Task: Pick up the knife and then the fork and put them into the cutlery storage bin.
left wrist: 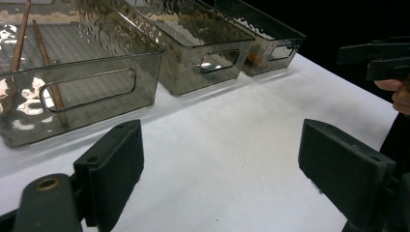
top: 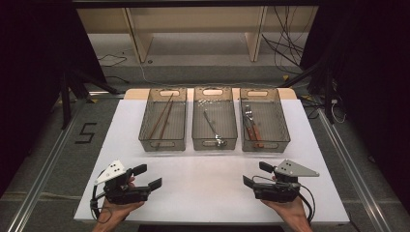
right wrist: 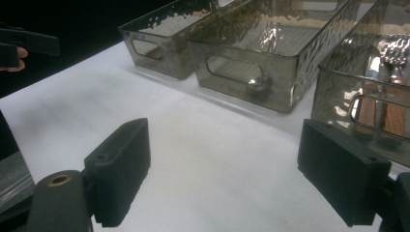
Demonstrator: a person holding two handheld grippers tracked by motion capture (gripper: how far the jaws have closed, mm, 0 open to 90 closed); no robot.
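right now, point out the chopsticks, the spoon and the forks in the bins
chopsticks [top: 163,118], high view, mid-shaft in the left bin
spoon [top: 211,126], high view, handle in the middle bin
forks [top: 251,126], high view, where metal meets wooden handles, right bin

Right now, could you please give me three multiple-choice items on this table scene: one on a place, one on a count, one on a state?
1. Which bin holds the chopsticks?
A. left bin
B. middle bin
C. right bin

2. How many bins stand on the table?
A. two
B. three
C. four

3. How is the left tool?
A. shut on a fork
B. shut on nothing
C. open, holding nothing

Answers: 1 A, the high view shows the brown sticks lying in the left bin. 2 B, three sit side by side. 3 C, its jaws stand wide apart over bare table.
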